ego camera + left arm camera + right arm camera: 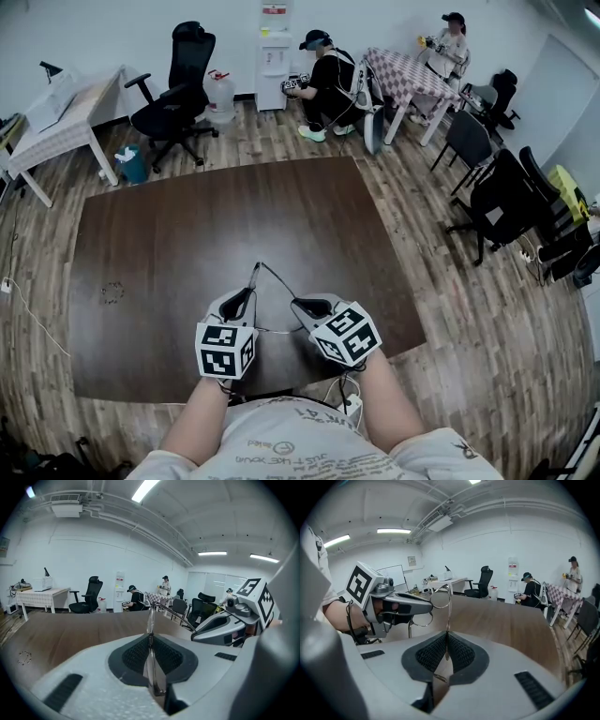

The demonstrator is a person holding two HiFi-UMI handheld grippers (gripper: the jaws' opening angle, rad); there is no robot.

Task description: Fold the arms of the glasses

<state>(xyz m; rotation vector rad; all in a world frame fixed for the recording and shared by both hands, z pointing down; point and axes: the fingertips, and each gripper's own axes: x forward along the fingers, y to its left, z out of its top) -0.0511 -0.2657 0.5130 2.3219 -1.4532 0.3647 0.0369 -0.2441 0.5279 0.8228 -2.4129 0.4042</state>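
Observation:
Thin wire-framed glasses [263,274] are held over the near part of the dark wooden table [187,244], between both grippers. My left gripper [246,294] is shut on the glasses' front; a clear lens [150,620] stands edge-on between its pads. My right gripper [300,306] is shut on a thin metal arm [448,616] that rises straight up out of its jaws. In the right gripper view the round lens rims [436,603] show next to the left gripper [423,603]. The left gripper view shows the right gripper [193,635] close on the right.
A small ring-shaped thing [112,292] lies on the table's left part. Beyond the table stand a black office chair [178,89], a white desk [66,117], a water dispenser [274,52] and a checkered table [403,75]. Two people are at the back. More chairs [502,202] stand to the right.

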